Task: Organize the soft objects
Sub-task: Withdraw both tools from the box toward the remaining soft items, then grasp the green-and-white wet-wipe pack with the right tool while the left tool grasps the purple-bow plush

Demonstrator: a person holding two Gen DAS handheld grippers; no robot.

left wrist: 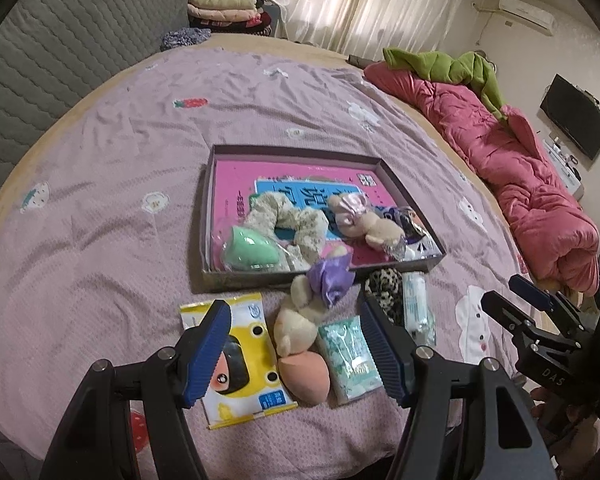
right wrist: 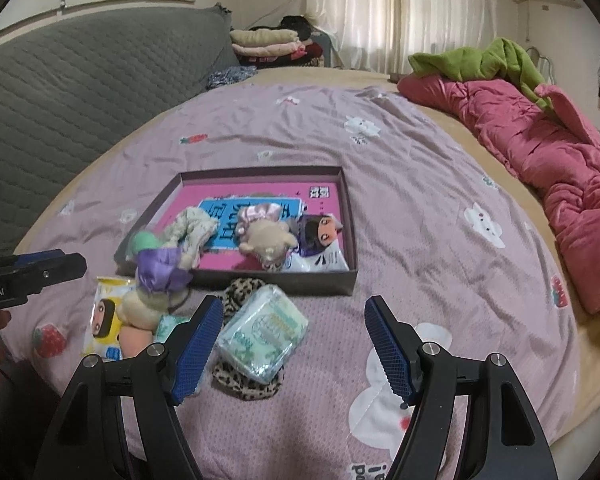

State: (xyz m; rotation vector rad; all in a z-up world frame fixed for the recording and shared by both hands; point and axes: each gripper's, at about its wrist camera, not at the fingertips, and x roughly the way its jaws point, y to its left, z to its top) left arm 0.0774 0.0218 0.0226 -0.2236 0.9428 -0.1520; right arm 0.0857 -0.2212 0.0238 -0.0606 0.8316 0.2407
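Note:
A shallow dark box [left wrist: 300,149] [right wrist: 260,171] with a pink bottom lies on the bed. It holds a green sponge [left wrist: 252,248], a cream scrunchie [left wrist: 288,216], a plush bear with a pink bow [left wrist: 360,220] and a cartoon packet [right wrist: 320,236]. In front of it lie a plush bear with a purple bow [left wrist: 300,320] [right wrist: 156,276], a peach sponge [left wrist: 304,376], a yellow packet [left wrist: 240,364], a green tissue pack [left wrist: 348,352], and a clear tissue pack [right wrist: 260,332] on a leopard scrunchie [right wrist: 244,384]. My left gripper [left wrist: 293,307] hangs open over the purple-bow bear. My right gripper [right wrist: 295,301] is open above the clear pack, holding nothing.
A pink quilt [right wrist: 560,176] with a green cloth [right wrist: 480,60] on it runs along the right side of the bed. A grey quilted headboard [right wrist: 80,80] stands at the left. Folded clothes [right wrist: 264,44] are stacked at the far end by the curtains.

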